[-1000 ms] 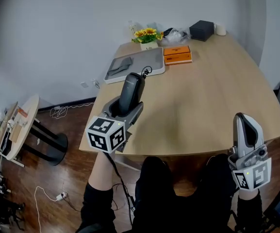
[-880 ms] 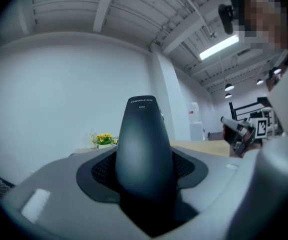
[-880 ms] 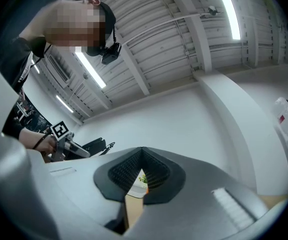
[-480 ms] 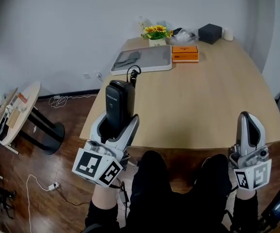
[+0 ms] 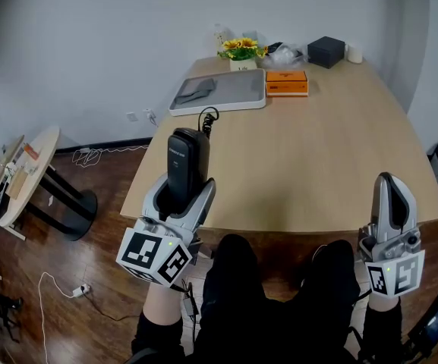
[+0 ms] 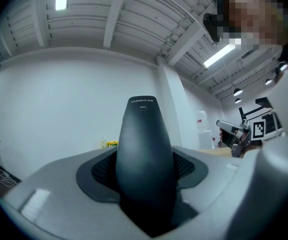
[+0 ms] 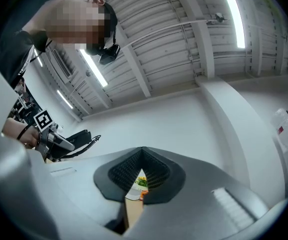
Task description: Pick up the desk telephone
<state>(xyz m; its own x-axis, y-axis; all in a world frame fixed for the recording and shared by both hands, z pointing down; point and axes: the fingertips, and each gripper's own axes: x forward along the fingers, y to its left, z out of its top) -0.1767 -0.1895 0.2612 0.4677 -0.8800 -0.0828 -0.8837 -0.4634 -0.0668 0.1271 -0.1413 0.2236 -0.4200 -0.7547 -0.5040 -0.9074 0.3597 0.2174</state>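
Observation:
The black telephone handset (image 5: 184,161) stands upright between the jaws of my left gripper (image 5: 179,192), held in the air over the table's near left edge. A coiled cord (image 5: 206,117) curls from its top end. In the left gripper view the handset (image 6: 144,149) fills the middle, and the left gripper (image 6: 144,189) is shut on its lower part. My right gripper (image 5: 390,186) points upward at the near right edge of the table, shut and holding nothing. In the right gripper view the right gripper (image 7: 141,176) has its pads together, leaving only a thin slit. No telephone base is visible.
On the wooden table (image 5: 332,150), at the far end, are a white tray (image 5: 226,97) with a grey cloth, an orange box (image 5: 287,82), sunflowers (image 5: 240,51), a black box (image 5: 326,50) and a white cup (image 5: 353,52). A small round side table (image 5: 29,173) stands left.
Since one second ago my left gripper has drawn the handset back toward me, away from the tray, and turned it upright. The right gripper has stayed where it was.

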